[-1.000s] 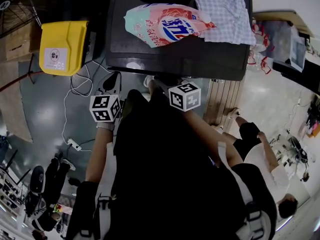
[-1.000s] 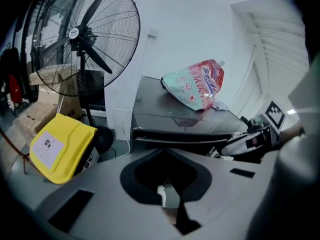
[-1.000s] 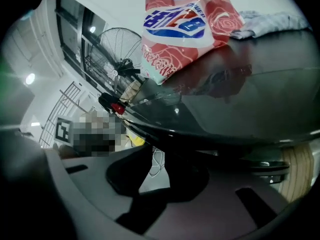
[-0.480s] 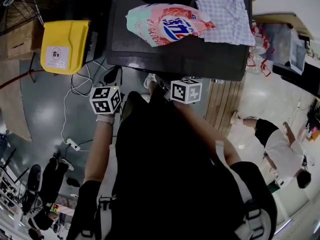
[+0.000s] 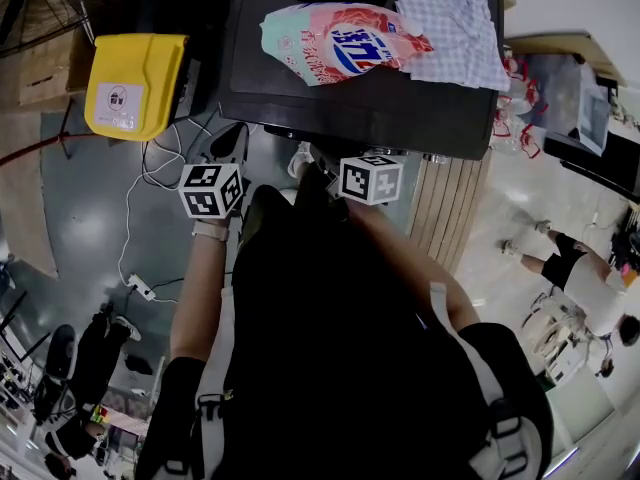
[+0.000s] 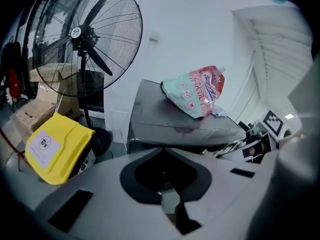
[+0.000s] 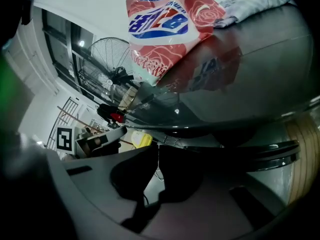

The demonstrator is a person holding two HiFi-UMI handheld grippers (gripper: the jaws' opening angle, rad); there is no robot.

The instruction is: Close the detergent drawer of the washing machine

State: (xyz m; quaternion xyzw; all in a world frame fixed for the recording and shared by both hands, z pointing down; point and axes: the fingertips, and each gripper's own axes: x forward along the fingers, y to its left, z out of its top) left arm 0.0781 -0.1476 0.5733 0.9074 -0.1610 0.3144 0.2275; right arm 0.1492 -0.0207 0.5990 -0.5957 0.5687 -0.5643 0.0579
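Now that my right hand-held gripper (image 7: pixel 157 151) has snapped shut empty, like the left hand-held gripper (image 6: pixel 164 191), I expect a push; the detergent drawer hides under the front edge of the washing machine (image 5: pixel 360 108), upper centre.

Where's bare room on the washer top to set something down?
Bare: the front strip of the washer top, between the detergent bag and the front edge, and the left margin beside the bag. Crowded: the back right, where the checked cloth meets the bag.
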